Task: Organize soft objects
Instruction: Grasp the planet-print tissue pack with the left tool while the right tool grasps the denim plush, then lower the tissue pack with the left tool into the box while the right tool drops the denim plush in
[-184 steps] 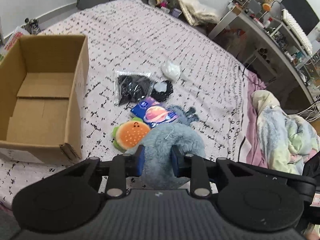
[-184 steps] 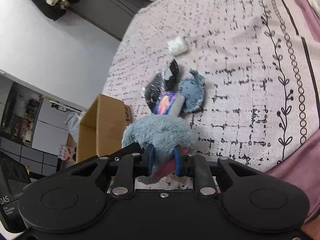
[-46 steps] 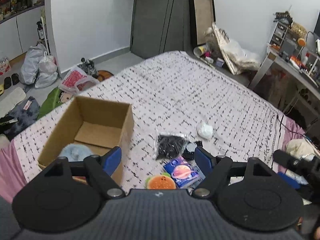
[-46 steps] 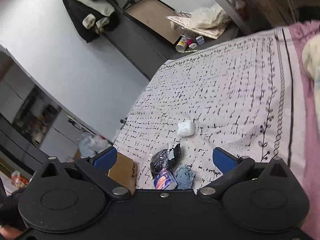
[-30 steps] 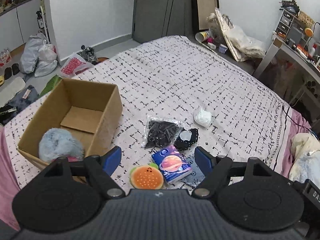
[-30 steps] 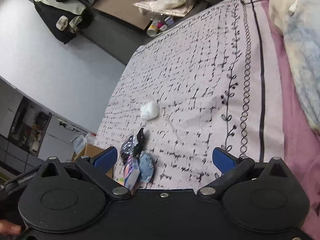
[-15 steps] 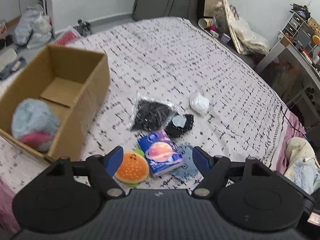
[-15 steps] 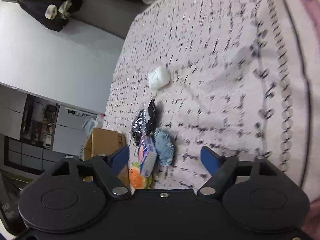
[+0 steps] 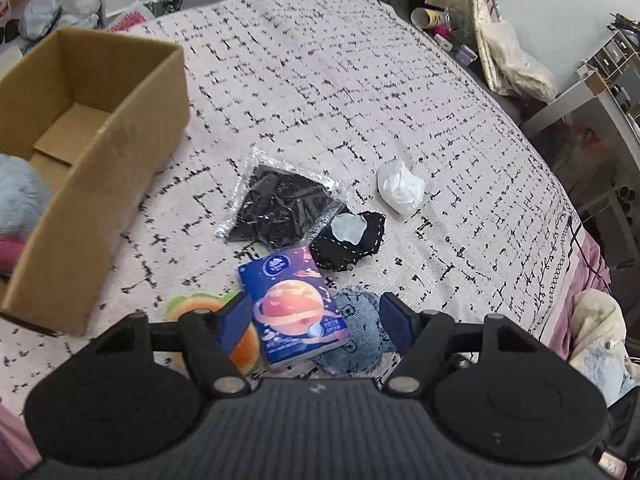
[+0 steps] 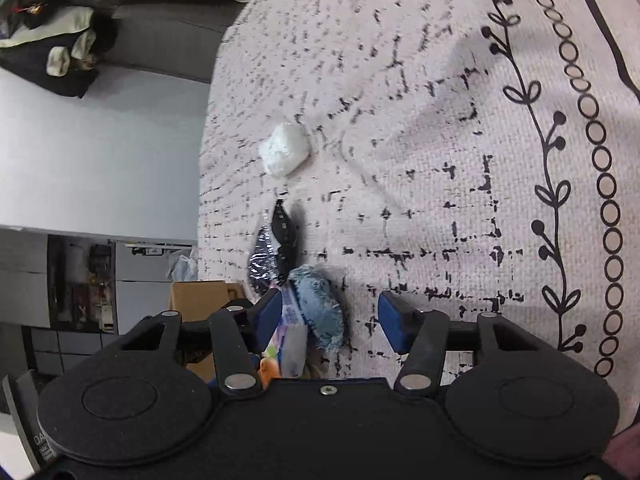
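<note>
On the bed (image 9: 360, 80), far left: cardboard box (image 9: 100, 160), open top, with a grey-blue plush (image 9: 20, 196) in its near end, mostly cut off by the frame edge. Right of the box, the loose pile. Burger plush (image 9: 244, 344) nearest, partly behind the left finger of the left hand-held gripper (image 9: 316, 320). Tissue pack with planet print (image 9: 292, 304) lies flat, overlapping the burger plush on one side and a denim patch (image 9: 356, 340) on the other. Beyond the pack: clear bag of black items (image 9: 276, 208), and touching its right edge a black pouch (image 9: 348, 240) with a pale patch on it. White wad (image 9: 400, 184) sits just right of and beyond the pouch, apart from it.

Left hand-held gripper: jaws closing, tissue pack and denim patch seen between them, pads touching neither, nothing gripped.

Right hand-held gripper (image 10: 324, 320): jaws closing too. The denim patch and the tissue pack edge show in the gap, pads not on them. Same white wad (image 10: 286, 148) farther up in that view.
</note>
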Demonstrator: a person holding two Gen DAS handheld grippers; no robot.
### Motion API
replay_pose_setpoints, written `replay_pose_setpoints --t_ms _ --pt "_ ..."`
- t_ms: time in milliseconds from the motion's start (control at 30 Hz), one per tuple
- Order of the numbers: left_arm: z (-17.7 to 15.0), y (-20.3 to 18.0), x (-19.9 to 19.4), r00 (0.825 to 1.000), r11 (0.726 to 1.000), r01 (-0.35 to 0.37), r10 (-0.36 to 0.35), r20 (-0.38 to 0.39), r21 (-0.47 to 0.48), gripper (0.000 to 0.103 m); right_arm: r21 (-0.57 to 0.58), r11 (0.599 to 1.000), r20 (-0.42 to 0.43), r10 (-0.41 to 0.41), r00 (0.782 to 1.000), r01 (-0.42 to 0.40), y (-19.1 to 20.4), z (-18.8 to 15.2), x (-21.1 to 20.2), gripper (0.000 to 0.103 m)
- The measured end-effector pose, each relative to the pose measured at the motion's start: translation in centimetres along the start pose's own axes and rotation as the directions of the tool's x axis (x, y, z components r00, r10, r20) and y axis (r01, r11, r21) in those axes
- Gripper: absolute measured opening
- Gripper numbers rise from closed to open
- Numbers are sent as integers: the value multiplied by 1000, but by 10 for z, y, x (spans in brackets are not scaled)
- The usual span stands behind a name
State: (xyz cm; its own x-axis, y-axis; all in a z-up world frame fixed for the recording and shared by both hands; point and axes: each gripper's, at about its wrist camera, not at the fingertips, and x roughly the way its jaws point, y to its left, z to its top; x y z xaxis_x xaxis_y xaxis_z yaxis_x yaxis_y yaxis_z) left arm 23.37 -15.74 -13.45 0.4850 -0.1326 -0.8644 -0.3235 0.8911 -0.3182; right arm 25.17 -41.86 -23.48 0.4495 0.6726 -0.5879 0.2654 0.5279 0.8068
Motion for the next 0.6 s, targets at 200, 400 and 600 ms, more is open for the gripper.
replay_pose_setpoints --t_ms 200,400,600 --pt "4 3 18 997 998 -59 59 -39 1 69 -7 1000 -30 -1 1000 1 2 -4 15 46" --pt "8 14 34 995 996 -73 70 -68 -42 66 -26 999 -82 20 996 -22 2 -6 30 31" --pt "8 16 38 996 998 -68 67 -61 -7 50 -72 997 -67 8 998 -13 5 -4 28 18"
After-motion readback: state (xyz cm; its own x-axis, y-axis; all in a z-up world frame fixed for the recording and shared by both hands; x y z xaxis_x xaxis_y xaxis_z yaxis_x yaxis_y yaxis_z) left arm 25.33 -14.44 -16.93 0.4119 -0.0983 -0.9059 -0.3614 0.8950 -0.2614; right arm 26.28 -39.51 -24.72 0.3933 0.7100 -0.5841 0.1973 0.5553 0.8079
